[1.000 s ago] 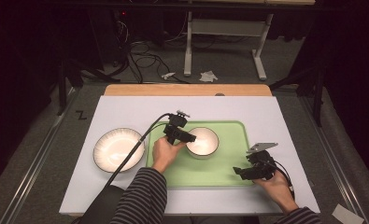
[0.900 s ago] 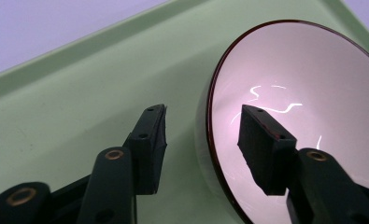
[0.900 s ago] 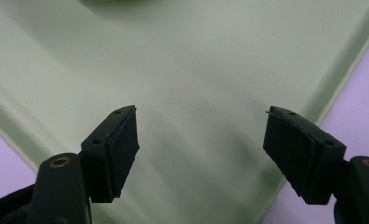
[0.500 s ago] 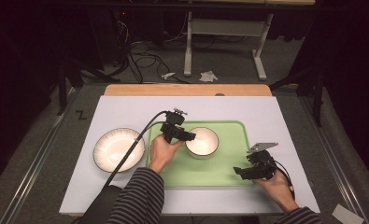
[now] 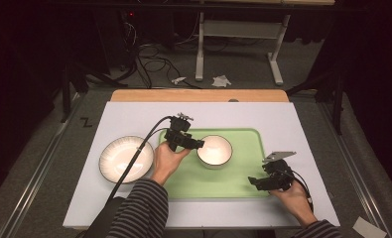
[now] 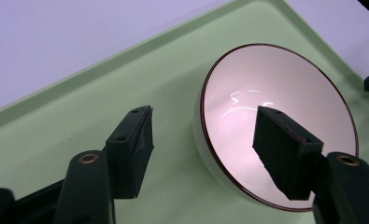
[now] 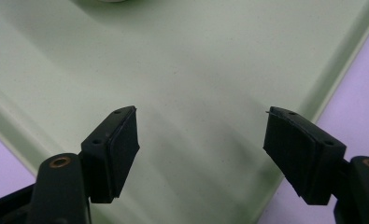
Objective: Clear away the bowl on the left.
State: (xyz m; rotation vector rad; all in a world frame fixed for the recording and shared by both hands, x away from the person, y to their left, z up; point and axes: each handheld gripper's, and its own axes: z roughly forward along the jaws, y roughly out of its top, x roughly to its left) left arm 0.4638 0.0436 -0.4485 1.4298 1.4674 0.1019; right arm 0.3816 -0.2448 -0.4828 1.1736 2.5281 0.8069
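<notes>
Left gripper view: left gripper (image 6: 203, 140) gapes astride the bowl (image 6: 285, 121) rim, poised to pinch; right gripper (image 7: 201, 154), at the tray's (image 5: 223, 181) four o'clock, hangs released.

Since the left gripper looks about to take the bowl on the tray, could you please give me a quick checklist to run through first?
1. Left gripper open: ok.
2. Jaws straddle the rim of the small bowl, one pad inside, one outside: ok.
3. Pads touching the rim: cannot tell.
4. Bowl sits upright and empty on the green tray: ok.
5. Right gripper open, apart from the bowl, over the tray's near right corner: ok.
6. Ribbed plate beside the tray, apart from the bowl: ok.
</notes>
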